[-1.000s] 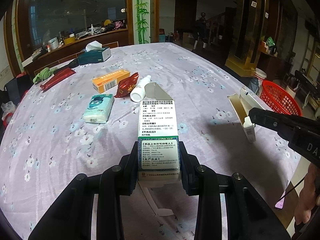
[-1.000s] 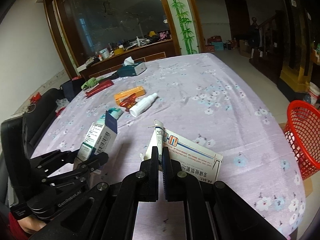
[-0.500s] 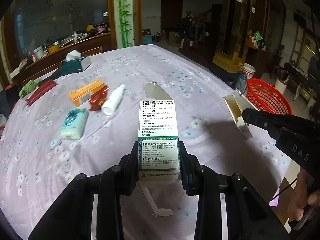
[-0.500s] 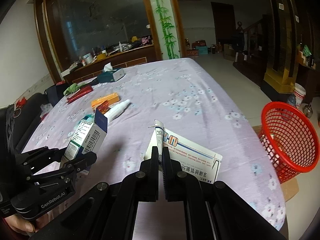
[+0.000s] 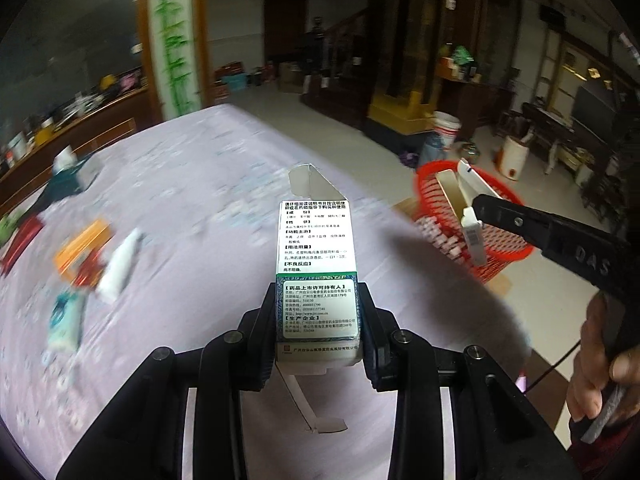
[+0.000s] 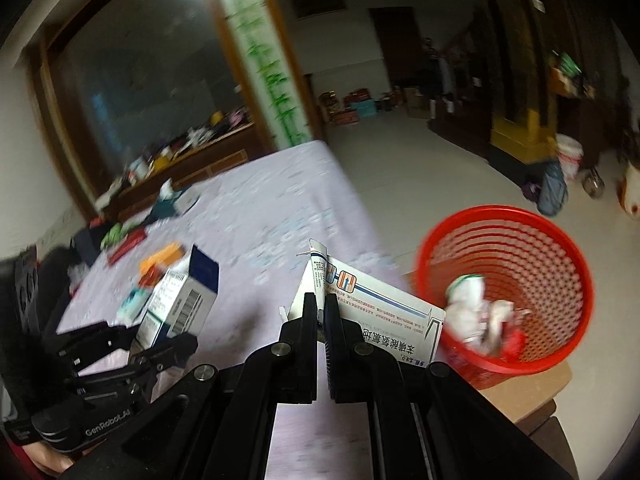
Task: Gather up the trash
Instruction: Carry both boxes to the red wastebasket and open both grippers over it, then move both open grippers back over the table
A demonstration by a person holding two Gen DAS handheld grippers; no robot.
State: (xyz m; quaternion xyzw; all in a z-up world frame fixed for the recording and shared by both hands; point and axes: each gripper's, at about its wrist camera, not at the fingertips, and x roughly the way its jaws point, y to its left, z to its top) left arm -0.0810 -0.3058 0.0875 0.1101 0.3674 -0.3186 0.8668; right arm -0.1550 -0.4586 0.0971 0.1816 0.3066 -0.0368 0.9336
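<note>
My left gripper (image 5: 319,314) is shut on an upright white and green medicine box (image 5: 316,256) with its top flap open; the same box (image 6: 180,300) shows from the side in the right wrist view. My right gripper (image 6: 320,312) is shut on a white and blue ointment box (image 6: 384,316) with a tube (image 6: 318,268) pressed against it. In the left wrist view that gripper (image 5: 480,208) holds the ointment box (image 5: 452,188) just above the near rim of the red mesh basket (image 5: 504,244). The basket (image 6: 560,280) stands on the floor to the right and holds crumpled trash (image 6: 476,316).
A table with a purple flowered cloth (image 5: 208,208) lies below and to the left. An orange box (image 5: 80,248), a white bottle (image 5: 120,268), a tissue pack (image 5: 64,324) and a teal tissue box (image 5: 68,176) lie on it. Cardboard (image 6: 532,388) sits under the basket. A hand (image 5: 600,376) holds the right tool.
Both grippers have swung right with their boxes, from over the table's middle to its right edge. The red basket now looms much nearer, and the background is blurred.
</note>
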